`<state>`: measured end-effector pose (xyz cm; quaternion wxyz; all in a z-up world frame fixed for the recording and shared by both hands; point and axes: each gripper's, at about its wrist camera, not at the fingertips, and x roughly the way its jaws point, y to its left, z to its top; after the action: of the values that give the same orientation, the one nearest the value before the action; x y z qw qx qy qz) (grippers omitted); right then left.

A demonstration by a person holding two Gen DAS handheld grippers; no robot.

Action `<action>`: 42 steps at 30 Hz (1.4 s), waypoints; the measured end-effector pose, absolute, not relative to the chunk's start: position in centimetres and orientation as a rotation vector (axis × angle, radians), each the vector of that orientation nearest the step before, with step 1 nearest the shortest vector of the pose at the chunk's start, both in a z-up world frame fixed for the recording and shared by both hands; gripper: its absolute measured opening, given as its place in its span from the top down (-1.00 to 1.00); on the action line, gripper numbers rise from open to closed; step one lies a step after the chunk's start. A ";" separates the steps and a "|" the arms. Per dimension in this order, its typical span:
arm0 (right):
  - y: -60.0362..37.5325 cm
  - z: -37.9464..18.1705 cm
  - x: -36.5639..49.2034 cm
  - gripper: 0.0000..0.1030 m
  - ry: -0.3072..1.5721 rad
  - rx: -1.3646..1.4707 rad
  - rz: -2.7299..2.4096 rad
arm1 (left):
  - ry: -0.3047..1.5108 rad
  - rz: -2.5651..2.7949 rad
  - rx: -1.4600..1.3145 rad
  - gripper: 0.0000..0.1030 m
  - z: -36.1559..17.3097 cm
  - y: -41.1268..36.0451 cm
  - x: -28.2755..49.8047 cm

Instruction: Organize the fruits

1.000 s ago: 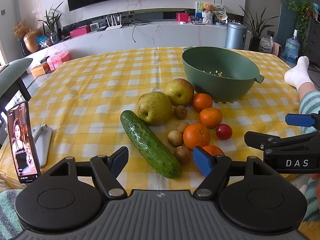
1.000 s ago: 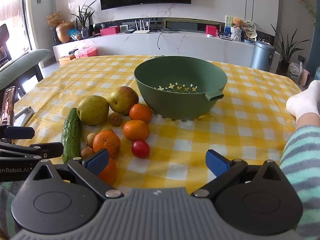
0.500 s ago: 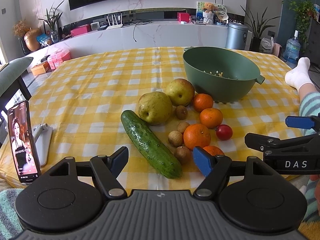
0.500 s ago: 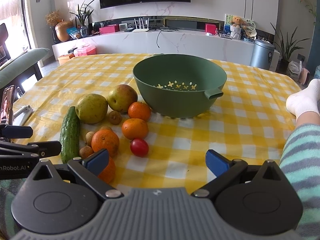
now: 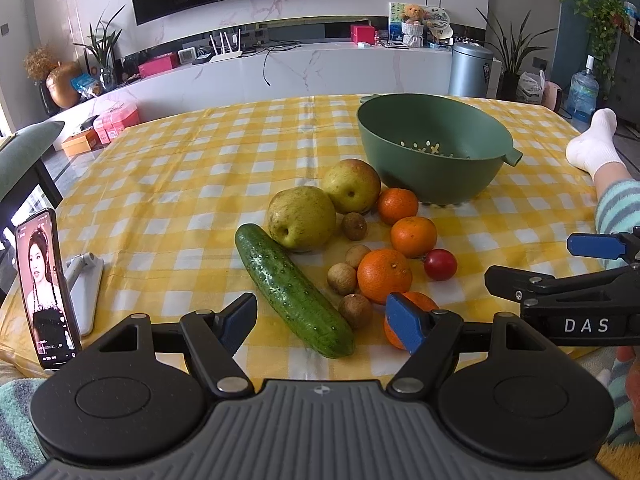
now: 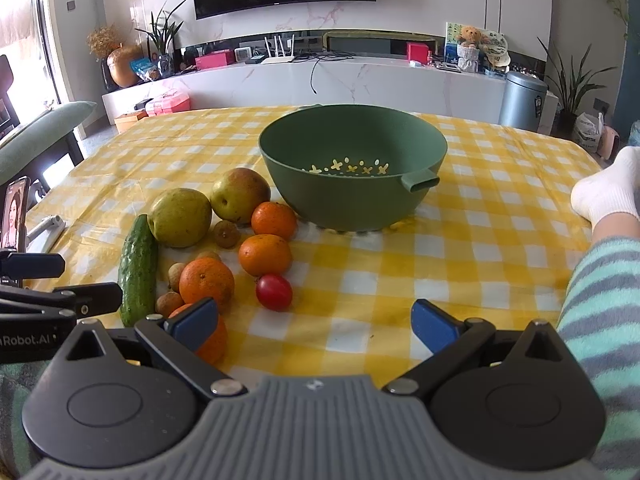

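- Left wrist view: against half a second ago almost nothing differs; the fruit and the green bowl point(image 5: 434, 148) sit a touch lower and further right in the frame, and nothing on the cloth has been moved.
- My left tongs point(image 5: 322, 322) are spread wide and pinch nothing. The near end of the cucumber point(image 5: 292, 290) lies in the gap between the blue pads, low in the frame.
- The right pad covers part of the nearest orange point(image 5: 416, 304), so only its top shows. My right tongs point(image 5: 592, 264) come in from the right edge, cut off by the frame.
- A phone point(image 5: 44, 288) stands at the lower left edge of the yellow checked tablecloth point(image 5: 180, 184); the upper left of the cloth is bare.
- Right wrist view: the bowl point(image 6: 352, 164) and the fruit have slid slightly lower in the frame than half a second ago; their order is unchanged.
- My right tongs point(image 6: 314, 322) are spread and grip nothing, over bare cloth at the lower centre.
- The fruit cluster is left of centre: two pears point(image 6: 180, 216), oranges, a red tomato point(image 6: 274, 292) nearest the gap, small brown fruits too small to name.
- The left pad hides much of the nearest orange point(image 6: 214, 344).
- Right of the tomato the cloth is open up to a striped sleeve point(image 6: 600, 300) at the right edge.
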<state>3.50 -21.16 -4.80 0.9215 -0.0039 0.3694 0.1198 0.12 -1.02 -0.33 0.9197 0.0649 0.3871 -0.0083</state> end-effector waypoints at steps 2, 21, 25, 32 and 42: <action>-21.3 -4.9 3.6 -0.92 0.761 0.001 0.245 | 0.800 -0.012 0.155 -0.68 -0.3 -1.2 0.1; -20.8 -4.5 4.9 -0.56 0.658 0.065 0.317 | 0.751 -0.131 0.020 -0.16 1.0 2.5 3.1; -20.0 -4.7 5.9 -0.42 0.691 0.080 0.340 | 0.757 -0.155 0.035 -0.15 0.3 3.1 3.7; -18.4 -6.0 6.7 0.03 0.786 0.130 0.394 | 0.810 -0.286 0.035 -0.15 -0.8 2.7 3.7; -16.6 -7.3 4.6 0.15 0.879 0.110 0.477 | 0.905 -0.291 0.061 0.03 -2.1 2.6 3.5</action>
<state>4.64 -16.60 -7.27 0.8762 0.0526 0.4210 0.2287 3.55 2.60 -2.15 0.8886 0.0294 0.4356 -0.1402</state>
